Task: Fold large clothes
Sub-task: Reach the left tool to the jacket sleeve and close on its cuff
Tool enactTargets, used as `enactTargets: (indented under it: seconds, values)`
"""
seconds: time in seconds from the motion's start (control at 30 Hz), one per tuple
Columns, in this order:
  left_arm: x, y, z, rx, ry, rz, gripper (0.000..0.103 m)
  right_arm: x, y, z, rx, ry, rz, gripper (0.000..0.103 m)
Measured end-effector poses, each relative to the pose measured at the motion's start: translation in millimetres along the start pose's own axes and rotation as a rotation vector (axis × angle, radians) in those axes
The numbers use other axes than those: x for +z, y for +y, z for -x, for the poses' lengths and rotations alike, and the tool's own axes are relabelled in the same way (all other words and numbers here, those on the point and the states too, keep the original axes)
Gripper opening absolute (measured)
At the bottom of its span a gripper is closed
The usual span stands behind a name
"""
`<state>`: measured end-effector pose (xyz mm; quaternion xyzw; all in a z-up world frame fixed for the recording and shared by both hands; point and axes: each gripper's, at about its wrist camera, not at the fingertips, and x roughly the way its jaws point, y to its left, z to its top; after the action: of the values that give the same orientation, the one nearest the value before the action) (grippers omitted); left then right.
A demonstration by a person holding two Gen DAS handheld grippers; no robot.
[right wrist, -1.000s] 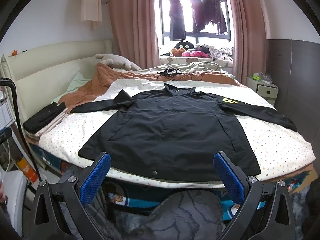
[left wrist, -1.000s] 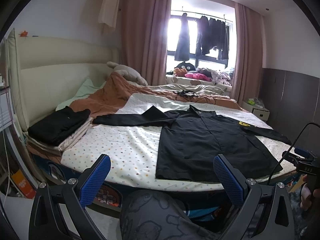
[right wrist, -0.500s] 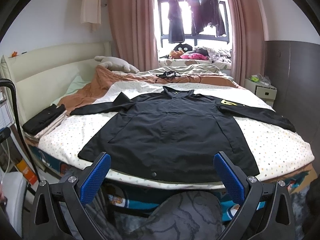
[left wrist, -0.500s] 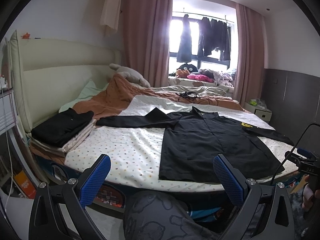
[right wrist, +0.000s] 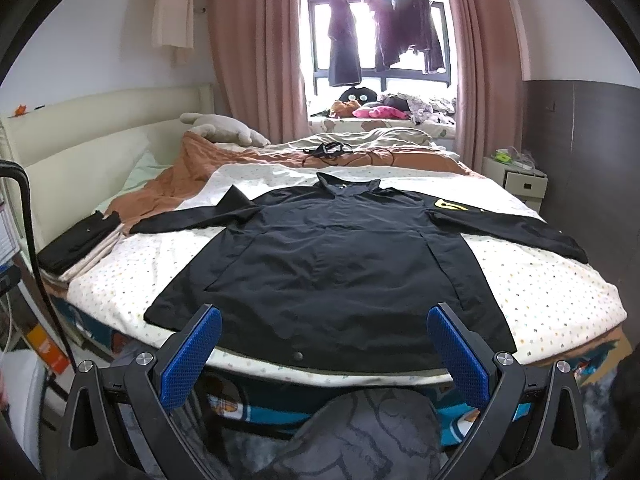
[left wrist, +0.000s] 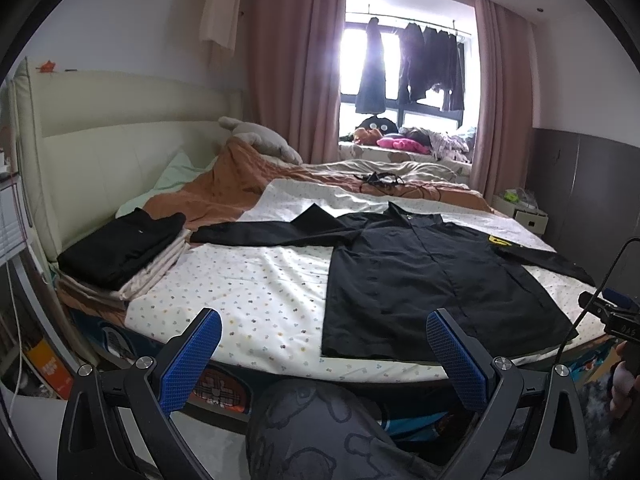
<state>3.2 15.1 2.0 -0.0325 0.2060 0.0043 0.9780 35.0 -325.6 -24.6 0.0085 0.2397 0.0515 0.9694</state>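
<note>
A large black long-sleeved jacket [right wrist: 336, 264] lies flat and spread out on the bed's dotted white sheet [right wrist: 552, 292], both sleeves stretched sideways, a yellow patch on its right sleeve. It also shows in the left wrist view [left wrist: 416, 272], toward the right. My left gripper [left wrist: 326, 354] is open and empty, held off the bed's near edge, left of the jacket hem. My right gripper [right wrist: 326, 350] is open and empty, just short of the hem at the bed's near edge.
A stack of folded dark and pale clothes [left wrist: 120, 252] sits at the bed's left corner. A brown quilt [left wrist: 228, 188] and a plush toy [right wrist: 220, 126] lie toward the headboard. A nightstand [right wrist: 516, 184] stands at right. My knee [left wrist: 320, 432] is below the grippers.
Both grippers have edged slightly closer to the bed, and the left view has tilted up a little. The jacket has not moved. Both grippers stay open.
</note>
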Motion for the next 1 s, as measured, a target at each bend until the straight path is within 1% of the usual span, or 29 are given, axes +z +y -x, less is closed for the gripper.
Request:
enactTargets:
  seconds: [0.3, 0.4, 0.53, 0.67, 0.87, 1.0]
  values:
    - [4, 5, -33, 0.034, 0.041, -0.003, 0.102, 7, 2, -34, 0.01, 0.039, 0.004, 0.103]
    - [8, 9, -48, 0.022, 0.068, 0.023, 0.102, 12, 1, -47, 0.015, 0.052, -0.004, 0.103]
    - [15, 14, -68, 0.032, 0.087, 0.028, 0.102, 19, 1, -68, 0.017, 0.082, -0.005, 0.103]
    - [22, 23, -90, 0.034, 0.12, 0.061, 0.102, 27, 2, -87, 0.012, 0.105, 0.003, 0.103]
    - [35, 30, -120, 0.052, 0.157, 0.066, 0.102, 41, 2, -118, 0.01, 0.139, -0.003, 0.103]
    - [44, 37, -141, 0.058, 0.177, 0.079, 0.102, 48, 3, -134, 0.007, 0.144, -0.01, 0.103]
